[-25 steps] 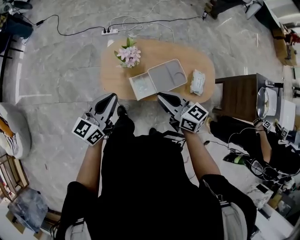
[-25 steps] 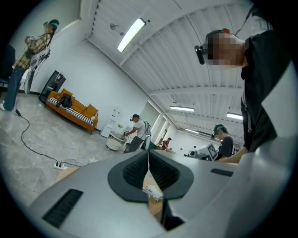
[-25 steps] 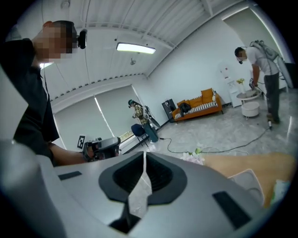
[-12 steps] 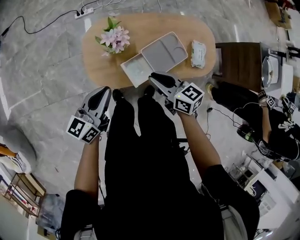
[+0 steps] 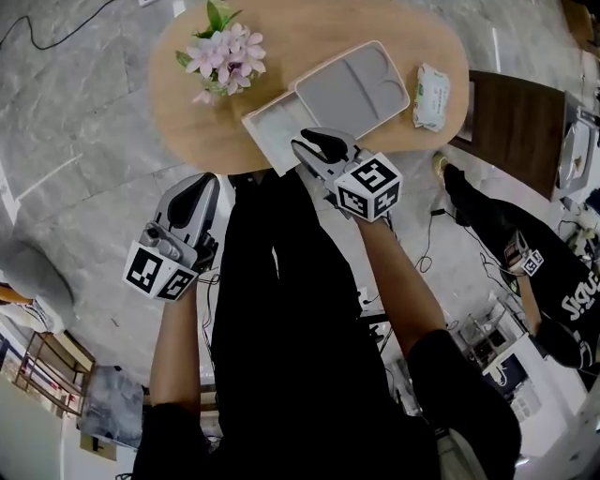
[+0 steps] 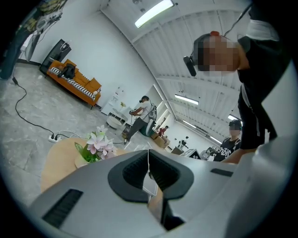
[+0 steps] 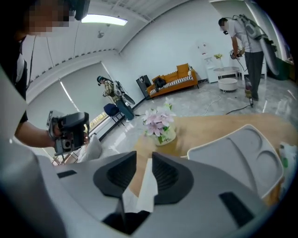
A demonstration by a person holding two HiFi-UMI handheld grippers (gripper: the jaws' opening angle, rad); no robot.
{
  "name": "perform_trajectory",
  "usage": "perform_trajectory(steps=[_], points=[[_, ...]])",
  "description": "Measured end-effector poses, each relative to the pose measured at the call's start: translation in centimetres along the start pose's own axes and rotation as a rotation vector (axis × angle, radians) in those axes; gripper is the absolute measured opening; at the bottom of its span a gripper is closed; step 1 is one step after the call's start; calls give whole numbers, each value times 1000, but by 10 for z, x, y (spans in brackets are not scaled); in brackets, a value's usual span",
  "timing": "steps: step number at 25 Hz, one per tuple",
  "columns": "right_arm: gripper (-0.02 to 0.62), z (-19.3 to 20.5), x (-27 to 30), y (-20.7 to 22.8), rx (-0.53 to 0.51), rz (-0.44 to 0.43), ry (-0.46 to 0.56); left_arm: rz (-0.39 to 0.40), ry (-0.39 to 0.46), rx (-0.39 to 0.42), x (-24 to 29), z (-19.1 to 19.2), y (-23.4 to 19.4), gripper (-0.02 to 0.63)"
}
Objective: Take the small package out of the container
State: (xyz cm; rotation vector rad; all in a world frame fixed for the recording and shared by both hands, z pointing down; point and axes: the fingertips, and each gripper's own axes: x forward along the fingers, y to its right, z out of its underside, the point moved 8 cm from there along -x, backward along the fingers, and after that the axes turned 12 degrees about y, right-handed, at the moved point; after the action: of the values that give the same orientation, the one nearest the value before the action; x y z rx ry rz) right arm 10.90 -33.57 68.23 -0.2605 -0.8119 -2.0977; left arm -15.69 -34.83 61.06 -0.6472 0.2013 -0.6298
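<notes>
Facing the oval wooden table (image 5: 187, 141), right gripper's (image 5: 311, 142) empty fingers (image 7: 116, 179) were just opening; left gripper's (image 5: 202, 185) seem closed.

An oval wooden table (image 5: 319, 28) carries a pot of pink flowers (image 5: 225, 58), an open container (image 5: 352, 91) and a small package (image 5: 431, 95).

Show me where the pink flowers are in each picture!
Head view: flowers at the top left, on the left end of the table.
Left gripper view: flowers low and left of centre.
Right gripper view: flowers near the middle.
Shared landmark: the oval wooden table under them, seen in all three views.
</notes>
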Motion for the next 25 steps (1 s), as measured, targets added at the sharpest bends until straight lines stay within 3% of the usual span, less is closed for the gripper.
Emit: perform_trajectory(steps=[12,21,25], points=[[140,59,61,46,-139,119,-195,10,-69,-65,13,62,-18,18],[133,84,88,54,-194,247,-338,42,-71,-100,13,79,-25,18],[99,81,97,57,-261,334,-379,42,-74,-105,9,80,-29,18]])
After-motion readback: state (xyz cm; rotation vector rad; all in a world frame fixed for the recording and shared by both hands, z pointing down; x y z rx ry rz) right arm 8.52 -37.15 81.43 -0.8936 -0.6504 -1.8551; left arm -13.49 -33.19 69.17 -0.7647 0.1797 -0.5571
